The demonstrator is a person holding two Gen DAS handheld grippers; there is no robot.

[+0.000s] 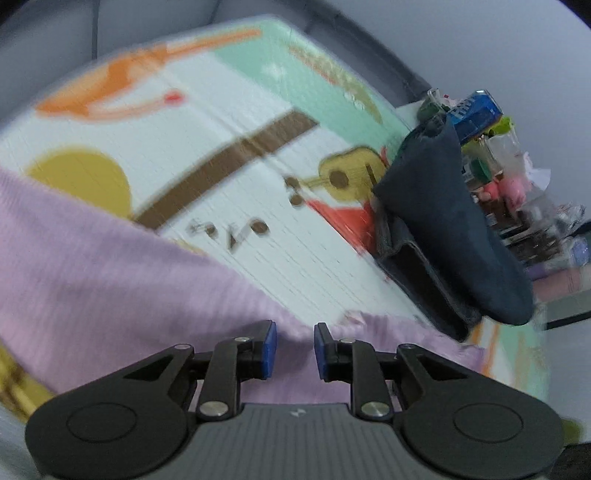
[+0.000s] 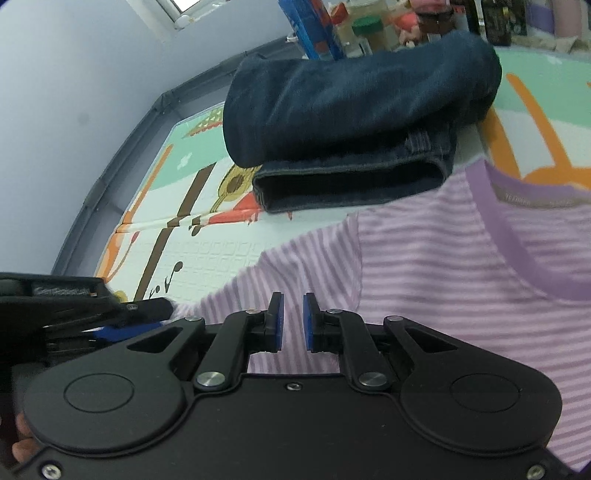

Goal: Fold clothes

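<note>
Right wrist view: printed play mat [image 2: 207,254], w/ music notes, a guitar and orange bands, covers the floor up to a grey raised border [image 2: 122,147] along the wall. On it lies a lilac-and-white striped T-shirt [image 2: 443,266], neck rib and label facing up, spread flat across the lower right. Folded dark denim jeans [image 2: 351,122] sit just beyond the shirt's collar, hem end overlapping the shirt's edge. Behind the jeans, a cluttered shelf of boxes and jars [image 2: 365,29], too blurred to name.

Right gripper [image 2: 293,321] hovers over the shirt's sleeve area, blue pads a narrow gap apart, nothing pinched between them. Left gripper [image 2: 122,321] shows at frame left, near the sleeve's edge.

Left wrist view, motion-blurred: left gripper [image 1: 294,350] sits above the shirt [image 1: 110,277], pads apart, no cloth caught in the gap. Jeans [image 1: 450,229] lie to the right, on the mat [image 1: 240,129]. Part of a person's hand [image 2: 22,439] grips the right tool at bottom left.
</note>
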